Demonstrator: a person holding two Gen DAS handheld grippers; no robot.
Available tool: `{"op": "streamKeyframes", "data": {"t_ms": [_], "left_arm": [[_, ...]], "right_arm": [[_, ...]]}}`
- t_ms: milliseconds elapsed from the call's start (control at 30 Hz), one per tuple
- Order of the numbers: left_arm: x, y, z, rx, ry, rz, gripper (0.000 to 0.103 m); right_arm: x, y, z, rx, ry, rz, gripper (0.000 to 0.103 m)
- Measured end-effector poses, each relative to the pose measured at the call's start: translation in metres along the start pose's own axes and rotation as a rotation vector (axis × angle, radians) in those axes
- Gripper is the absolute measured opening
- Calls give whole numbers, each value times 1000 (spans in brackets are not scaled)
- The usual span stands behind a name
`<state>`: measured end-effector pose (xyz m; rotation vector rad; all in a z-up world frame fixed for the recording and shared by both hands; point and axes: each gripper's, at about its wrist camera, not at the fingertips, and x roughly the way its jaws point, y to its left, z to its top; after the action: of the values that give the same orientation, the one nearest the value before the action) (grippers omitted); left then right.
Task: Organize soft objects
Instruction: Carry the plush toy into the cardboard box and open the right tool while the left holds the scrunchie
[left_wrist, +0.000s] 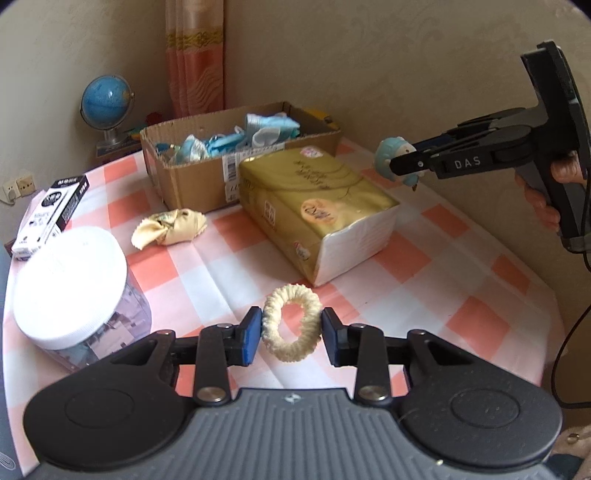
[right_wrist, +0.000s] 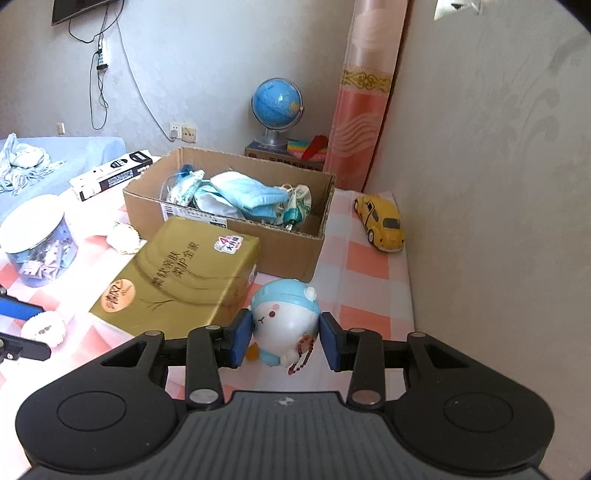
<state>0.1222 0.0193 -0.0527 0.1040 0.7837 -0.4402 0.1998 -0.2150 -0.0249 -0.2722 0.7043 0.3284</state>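
The left hand-held gripper (left_wrist: 291, 334) pinches a cream scrunchie (left_wrist: 291, 322) between its blue pads, just above the checked counter (left_wrist: 461, 258) near its front edge; the right hand-held gripper (right_wrist: 286, 341) is clamped on a blue-capped white plush toy (right_wrist: 284, 321) with a dark red bead strand hanging from it. The left wrist view alone shows that toy lifted clear of the counter by its right edge, with a person's hand (left_wrist: 546, 199) on the grip; it also shows a crumpled yellow cloth (left_wrist: 170, 230) lying before the cardboard box (left_wrist: 195, 184). Only the right wrist view shows the yellow toy car (right_wrist: 380, 223) at the far right corner against the wall; there the cloth is half hidden. A gold tissue pack (right_wrist: 177, 280) lies between both grippers and the box, which holds blue and white soft items; a white-lidded jar (left_wrist: 70, 284) and a black-and-white carton (left_wrist: 51, 214) sit by the left edge; a globe (right_wrist: 277, 107) stands behind the box.
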Motion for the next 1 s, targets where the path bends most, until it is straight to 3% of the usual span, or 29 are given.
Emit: {"op": "streamKeyframes", "data": {"t_ms": [400,900,1000], "left_arm": [[-24,6,5,-19,-43,-7,34],[-21,23,3,-60,-45,27,34],[-21,26,2,-68,-47,39,34]], "right_arm": [[-12,6,41,-39,-69,18,45],[43,76,129,-168,-114,220,45],[57,86,136,-176,-103,246,51]]}}
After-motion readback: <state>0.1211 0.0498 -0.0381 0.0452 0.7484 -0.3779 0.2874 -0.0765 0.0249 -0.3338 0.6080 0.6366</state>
